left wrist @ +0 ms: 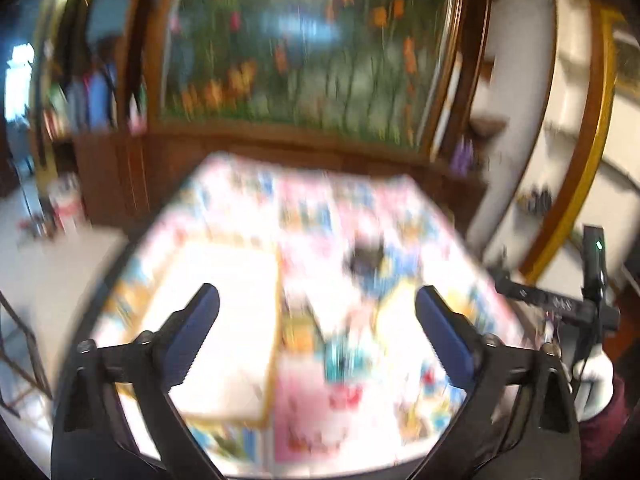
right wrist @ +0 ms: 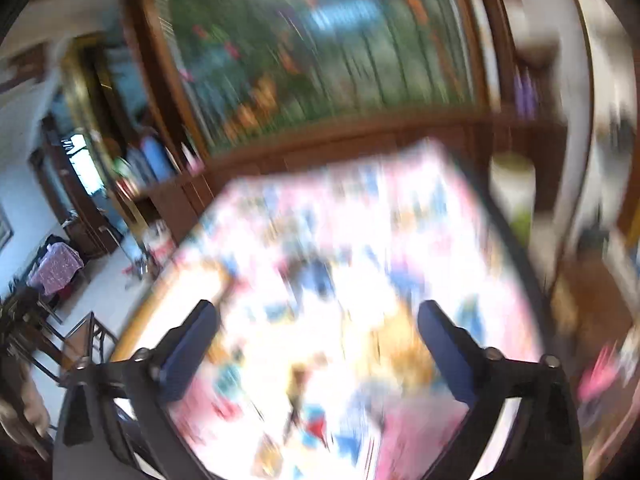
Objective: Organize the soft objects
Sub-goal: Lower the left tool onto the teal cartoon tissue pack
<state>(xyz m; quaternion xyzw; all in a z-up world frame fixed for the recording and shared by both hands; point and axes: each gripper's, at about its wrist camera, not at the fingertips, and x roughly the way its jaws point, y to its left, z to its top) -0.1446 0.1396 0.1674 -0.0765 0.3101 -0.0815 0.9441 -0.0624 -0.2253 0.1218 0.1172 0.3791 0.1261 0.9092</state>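
Both views heavily blurred; left gripper (left wrist: 317, 300) jaws apart, nothing between them; right gripper (right wrist: 318, 316) jaws apart, likewise empty; both hover above a table with a pink-and-blue patterned cloth (left wrist: 360, 216); pale folded cloth (left wrist: 224, 328) lies on it, below and behind the left gripper's left finger; untouched.

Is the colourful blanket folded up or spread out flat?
Spread out: the cartoon-print blanket lies flat across the whole surface. No folds show, though both views are blurred.
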